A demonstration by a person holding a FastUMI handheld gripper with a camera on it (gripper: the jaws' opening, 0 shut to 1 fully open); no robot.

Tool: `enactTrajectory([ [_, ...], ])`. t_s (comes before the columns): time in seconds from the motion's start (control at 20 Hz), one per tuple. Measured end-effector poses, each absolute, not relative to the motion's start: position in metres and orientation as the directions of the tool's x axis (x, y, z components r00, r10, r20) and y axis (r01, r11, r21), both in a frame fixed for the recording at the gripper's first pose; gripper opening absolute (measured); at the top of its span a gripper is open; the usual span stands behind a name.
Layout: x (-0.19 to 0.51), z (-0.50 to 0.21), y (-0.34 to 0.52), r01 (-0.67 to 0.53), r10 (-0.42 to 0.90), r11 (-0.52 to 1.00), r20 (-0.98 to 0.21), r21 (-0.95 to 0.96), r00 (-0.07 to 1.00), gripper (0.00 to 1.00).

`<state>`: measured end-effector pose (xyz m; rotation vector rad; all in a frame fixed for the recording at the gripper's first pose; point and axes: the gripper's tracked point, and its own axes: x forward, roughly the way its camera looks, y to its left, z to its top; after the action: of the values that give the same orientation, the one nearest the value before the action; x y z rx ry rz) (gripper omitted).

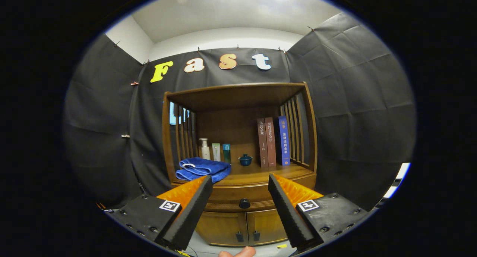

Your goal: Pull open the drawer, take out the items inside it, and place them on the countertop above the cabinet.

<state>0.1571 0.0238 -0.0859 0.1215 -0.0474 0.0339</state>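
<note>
Gripper faces the wooden cabinet, fingers spread and holding nothing.

The drawer sits shut beyond the fingers, its dark knob between their tips. On the tabletop above lie a folded blue towel, what look like three small bottles, a small lidded pot and upright books. Two lower doors are closed.

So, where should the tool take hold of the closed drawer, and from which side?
Grip the round dark knob at the middle of the drawer front, coming straight from the front. It is probably the only part that sticks out, and it sits between the open tool's fingers, ahead of them.
</note>
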Motion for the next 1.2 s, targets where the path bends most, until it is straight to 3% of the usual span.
enactTrajectory([
  [0.5, 0.265, -0.228, 0.068, -0.062, 0.065, 0.997, -0.093, 0.035, 0.994, 1.00],
  [0.8, 0.303, -0.261, 0.059, -0.022, 0.029, 0.998, -0.119, 0.057, 0.992, 0.83],
  [1.05, 0.305, -0.259, 0.045, 0.001, 0.005, 0.997, -0.087, 0.073, 0.996, 0.48],
  [1.2, 0.306, -0.261, 0.042, 0.005, -0.001, 0.999, -0.106, 0.038, 0.994, 0.46],
])
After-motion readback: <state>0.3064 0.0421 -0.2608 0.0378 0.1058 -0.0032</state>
